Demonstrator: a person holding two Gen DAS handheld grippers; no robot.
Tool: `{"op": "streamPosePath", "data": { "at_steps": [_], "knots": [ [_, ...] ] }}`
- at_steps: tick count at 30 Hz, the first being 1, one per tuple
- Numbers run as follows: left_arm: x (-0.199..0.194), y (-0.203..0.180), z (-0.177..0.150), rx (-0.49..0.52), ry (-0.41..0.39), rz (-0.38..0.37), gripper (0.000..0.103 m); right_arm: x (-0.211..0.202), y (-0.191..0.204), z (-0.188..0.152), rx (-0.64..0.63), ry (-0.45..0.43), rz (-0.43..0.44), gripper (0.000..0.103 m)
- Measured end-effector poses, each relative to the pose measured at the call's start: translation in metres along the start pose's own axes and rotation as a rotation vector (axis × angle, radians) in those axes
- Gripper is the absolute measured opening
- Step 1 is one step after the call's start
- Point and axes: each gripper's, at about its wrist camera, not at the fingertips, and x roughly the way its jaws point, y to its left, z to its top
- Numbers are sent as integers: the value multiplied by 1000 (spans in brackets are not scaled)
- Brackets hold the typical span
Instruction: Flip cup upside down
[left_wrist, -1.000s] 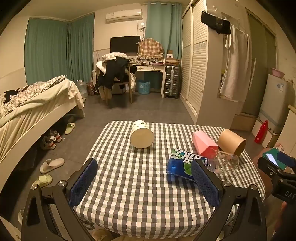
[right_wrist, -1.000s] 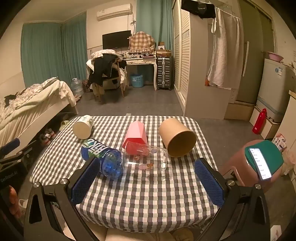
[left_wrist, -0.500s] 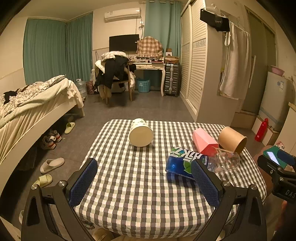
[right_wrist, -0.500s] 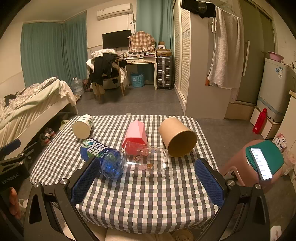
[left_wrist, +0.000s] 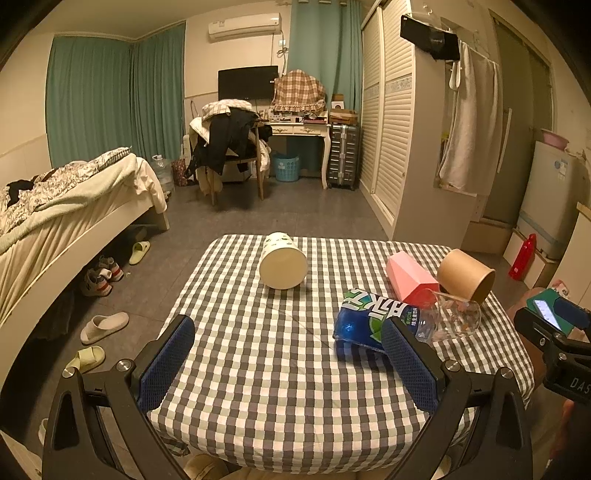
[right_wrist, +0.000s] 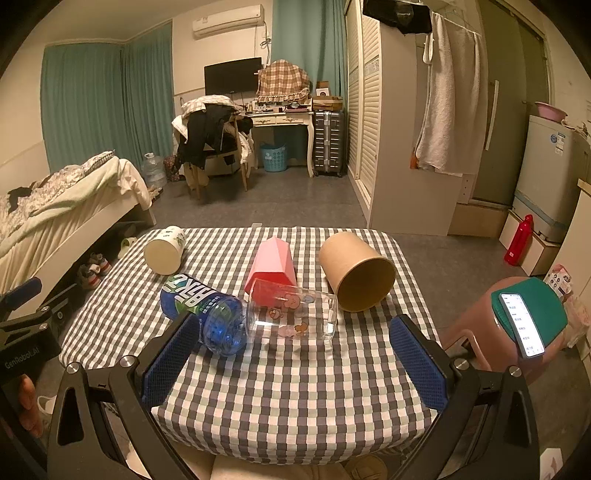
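Several cups lie on their sides on the checked table (left_wrist: 277, 369). A white paper cup (left_wrist: 282, 264) lies at the far left; it also shows in the right wrist view (right_wrist: 165, 250). A pink cup (right_wrist: 272, 265), a brown paper cup (right_wrist: 356, 271) and a clear glass with cartoon prints (right_wrist: 291, 314) lie at the right. My left gripper (left_wrist: 288, 363) is open and empty over the near table edge. My right gripper (right_wrist: 293, 360) is open and empty, just short of the glass.
A blue plastic bottle (right_wrist: 205, 314) lies on its side next to the glass. A pink stool (right_wrist: 491, 332) with a green pad and a phone (right_wrist: 521, 324) stands right of the table. A bed (left_wrist: 66, 214) and slippers (left_wrist: 105, 325) are on the left.
Both grippers have barely drifted. The objects on the table have not moved.
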Motion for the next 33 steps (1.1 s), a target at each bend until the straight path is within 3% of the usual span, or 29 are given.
{"op": "streamPosePath", "data": {
  "at_steps": [33],
  "knots": [
    [-4,3,4,2,11,-2,103,-3,8,0,-8,4,0,103]
  ]
}}
